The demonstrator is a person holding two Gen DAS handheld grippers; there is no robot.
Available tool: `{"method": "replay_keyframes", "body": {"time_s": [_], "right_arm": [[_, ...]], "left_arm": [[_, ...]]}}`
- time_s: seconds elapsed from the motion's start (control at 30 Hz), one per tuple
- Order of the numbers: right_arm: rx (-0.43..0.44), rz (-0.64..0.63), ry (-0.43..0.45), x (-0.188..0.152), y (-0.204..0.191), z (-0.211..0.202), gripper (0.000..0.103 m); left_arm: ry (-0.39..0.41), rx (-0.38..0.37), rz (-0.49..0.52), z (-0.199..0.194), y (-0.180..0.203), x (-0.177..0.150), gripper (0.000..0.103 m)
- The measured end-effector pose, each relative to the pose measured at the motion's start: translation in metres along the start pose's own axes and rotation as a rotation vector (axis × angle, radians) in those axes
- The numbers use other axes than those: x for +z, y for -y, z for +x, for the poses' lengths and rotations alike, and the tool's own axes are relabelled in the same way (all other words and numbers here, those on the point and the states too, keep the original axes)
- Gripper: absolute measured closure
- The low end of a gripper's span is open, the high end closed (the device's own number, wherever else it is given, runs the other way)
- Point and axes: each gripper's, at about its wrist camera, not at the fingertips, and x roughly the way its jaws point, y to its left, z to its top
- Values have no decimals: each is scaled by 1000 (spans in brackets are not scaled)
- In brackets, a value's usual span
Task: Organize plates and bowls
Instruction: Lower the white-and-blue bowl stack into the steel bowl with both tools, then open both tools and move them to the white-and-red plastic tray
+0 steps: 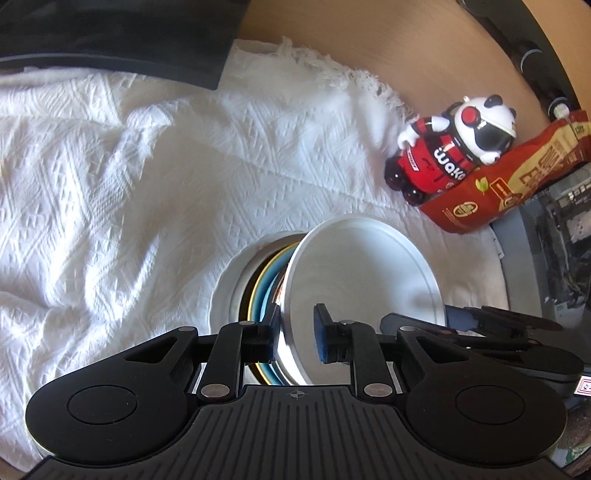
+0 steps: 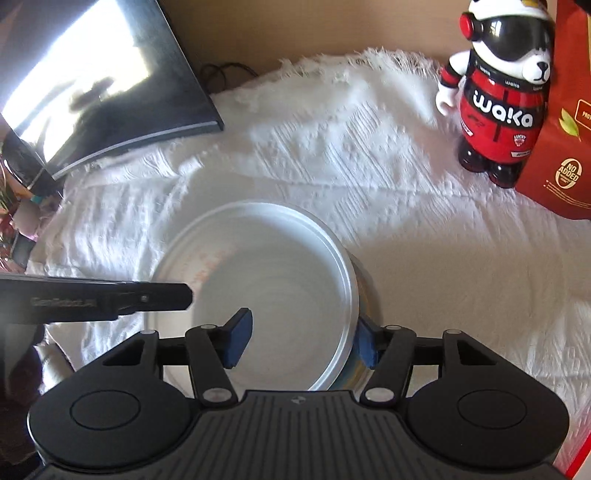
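A white bowl [image 1: 364, 280] [image 2: 269, 291] sits on top of a stack of dishes [image 1: 264, 280] on the white cloth; yellow and blue rims show under it. My left gripper [image 1: 297, 334] is open, one pad on each side of the bowl's near rim, with a gap on the inner side. My right gripper [image 2: 303, 341] is open wide and straddles the bowl's right rim, one pad inside and one outside. The left gripper's finger also shows in the right wrist view [image 2: 155, 295] at the bowl's left edge. The bottom of the stack is hidden.
A panda figurine [image 1: 454, 142] [image 2: 502, 96] and a red packet [image 1: 509, 173] [image 2: 569, 122] stand at the right. A dark monitor [image 2: 92, 81] [image 1: 110, 33] sits at the back left. The white textured cloth [image 1: 147, 177] covers a wooden table [image 1: 369, 40].
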Motion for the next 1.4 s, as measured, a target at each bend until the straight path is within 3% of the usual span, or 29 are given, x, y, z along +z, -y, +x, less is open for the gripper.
{"method": "replay_keyframes", "body": {"time_s": [0.27, 0.53, 0.87, 1.03, 1.2, 1.3, 1.4], "right_arm": [[0, 31, 9, 1, 1, 0, 44], [-32, 58, -9, -3, 9, 11, 44], [8, 103, -20, -3, 13, 13, 43], [5, 93, 29, -4, 12, -1, 43], [-21, 66, 109, -9, 12, -22, 43], [-39, 60, 195, -15, 18, -45, 43], [-67, 60, 294, -26, 30, -76, 43]], "left_arm": [[-12, -34, -49, 2, -10, 0, 82], [-27, 7, -83, 6, -20, -1, 82], [-17, -25, -101, 0, -18, 0, 83], [49, 8, -90, -18, -10, 2, 83], [231, 50, -39, -50, 14, 4, 83], [315, 4, 37, -63, 42, 6, 83], [321, -95, 117, -59, 75, 9, 83]]}}
